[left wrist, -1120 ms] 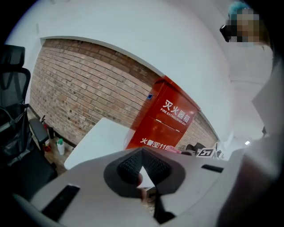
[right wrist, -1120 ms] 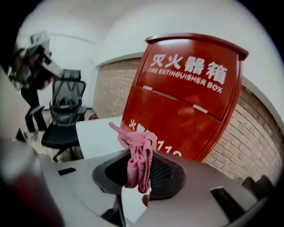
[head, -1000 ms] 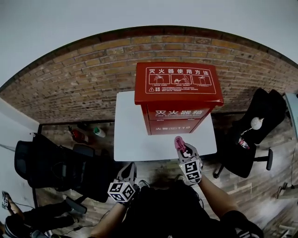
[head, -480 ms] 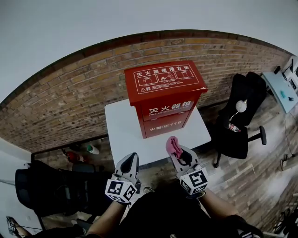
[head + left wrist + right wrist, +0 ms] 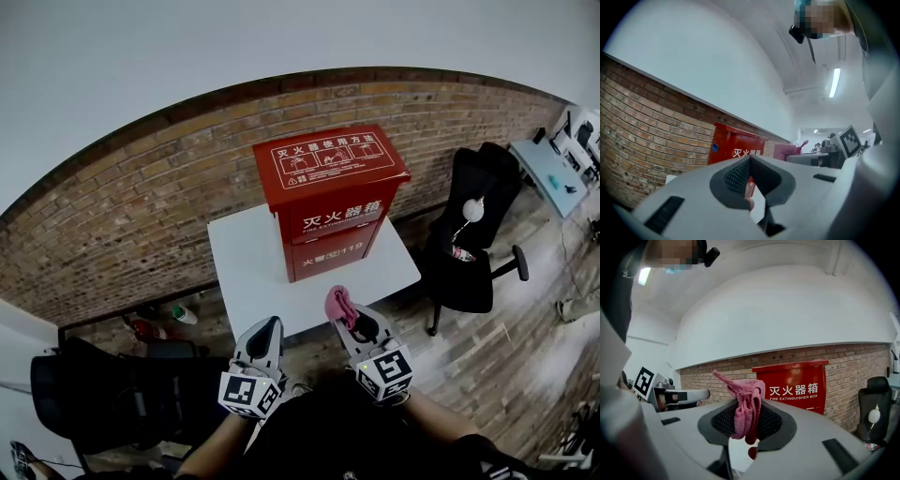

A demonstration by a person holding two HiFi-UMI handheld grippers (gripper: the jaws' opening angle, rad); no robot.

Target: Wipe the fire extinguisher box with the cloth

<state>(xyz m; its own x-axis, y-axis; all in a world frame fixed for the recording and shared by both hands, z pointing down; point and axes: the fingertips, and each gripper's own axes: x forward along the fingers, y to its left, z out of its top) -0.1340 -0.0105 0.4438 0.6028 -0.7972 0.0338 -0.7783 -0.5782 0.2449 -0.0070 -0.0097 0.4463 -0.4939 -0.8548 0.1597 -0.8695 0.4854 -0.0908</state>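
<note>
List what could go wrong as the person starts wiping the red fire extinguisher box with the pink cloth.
1. The pink cloth is bunched in the right gripper, with little sticking out; the hard jaw tips might scrape the fire extinguisher box.
2. The box stands unsteadied on a small white table; the left gripper hangs shut, away from it. A push might shift it.

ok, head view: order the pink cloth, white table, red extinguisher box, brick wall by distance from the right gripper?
1. Pink knitted cloth: clamped in the right gripper.
2. White table: just ahead, near edge by the jaws.
3. Red metal fire extinguisher box: on the table, farther back.
4. Brick wall: behind the box.
</note>
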